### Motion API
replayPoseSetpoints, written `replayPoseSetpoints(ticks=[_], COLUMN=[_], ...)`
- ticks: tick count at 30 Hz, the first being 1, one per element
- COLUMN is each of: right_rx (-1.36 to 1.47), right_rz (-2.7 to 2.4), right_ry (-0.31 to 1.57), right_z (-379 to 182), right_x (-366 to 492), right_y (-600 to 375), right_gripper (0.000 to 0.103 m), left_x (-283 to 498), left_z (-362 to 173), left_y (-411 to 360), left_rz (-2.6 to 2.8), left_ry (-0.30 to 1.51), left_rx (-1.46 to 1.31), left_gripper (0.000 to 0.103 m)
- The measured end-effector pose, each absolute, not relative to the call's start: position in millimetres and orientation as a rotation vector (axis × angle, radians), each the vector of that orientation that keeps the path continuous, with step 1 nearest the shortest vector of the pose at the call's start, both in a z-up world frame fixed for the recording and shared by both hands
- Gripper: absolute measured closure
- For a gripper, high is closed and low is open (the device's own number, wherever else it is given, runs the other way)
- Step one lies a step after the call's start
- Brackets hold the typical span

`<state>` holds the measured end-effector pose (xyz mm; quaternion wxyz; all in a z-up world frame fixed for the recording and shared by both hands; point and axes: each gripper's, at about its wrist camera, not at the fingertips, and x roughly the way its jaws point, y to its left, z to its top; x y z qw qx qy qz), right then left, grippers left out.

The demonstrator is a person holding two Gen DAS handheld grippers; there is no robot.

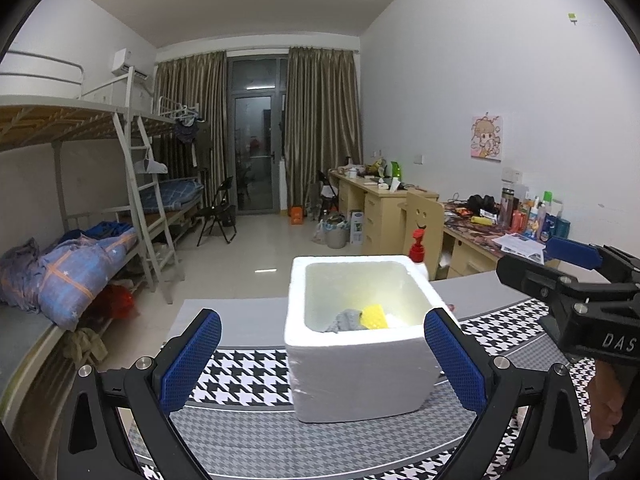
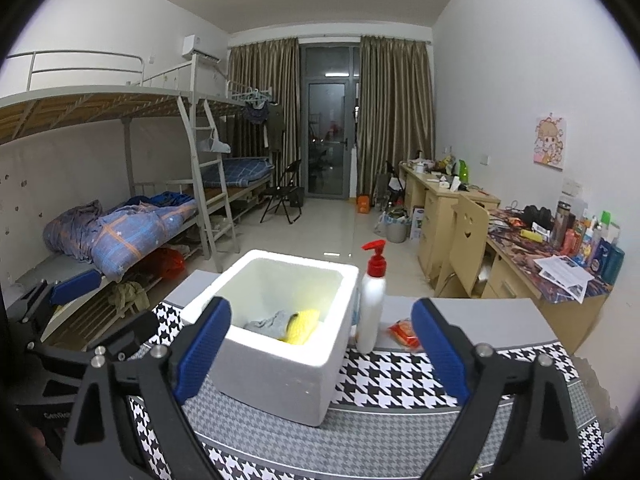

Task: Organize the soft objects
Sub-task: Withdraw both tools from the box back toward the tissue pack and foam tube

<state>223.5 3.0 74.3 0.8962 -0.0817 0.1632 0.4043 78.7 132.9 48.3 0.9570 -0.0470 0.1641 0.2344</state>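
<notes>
White foam box point(image 2: 280, 344) mid-table on houndstooth cloth; grey cloth point(image 2: 270, 323) and yellow sponge point(image 2: 302, 326) inside. Left tool point(image 1: 322, 354) and right tool point(image 2: 322, 354) both wide open, empty. Red packet point(image 2: 404, 334) beside pump bottle point(image 2: 371, 308), far edge: approach low, pinch centrally.

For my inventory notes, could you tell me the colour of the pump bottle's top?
Red, on the white pump bottle; clearest in the right wrist view.

Foam box point(image 2: 280, 368) sits mid-table point(image 2: 480, 316); cloth point(image 2: 268, 322) and sponge point(image 2: 302, 326) inside; pump bottle point(image 2: 370, 308) just right; packet point(image 2: 404, 332) further right.
</notes>
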Motion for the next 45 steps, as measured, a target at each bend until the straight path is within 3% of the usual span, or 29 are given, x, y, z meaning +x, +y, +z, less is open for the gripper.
replayPoseSetpoints(ticks=[45], right_rx=[-0.105], right_rz=[0.705], right_ry=[0.359], right_z=[42.2], right_x=[212.3], right_y=[-89.1], right_gripper=[0.009], left_x=[82.3], left_z=[24.5], left_y=[65.6], left_rz=[0.3], left_ry=[0.328], left_rx=[-0.074], left_gripper=[0.001])
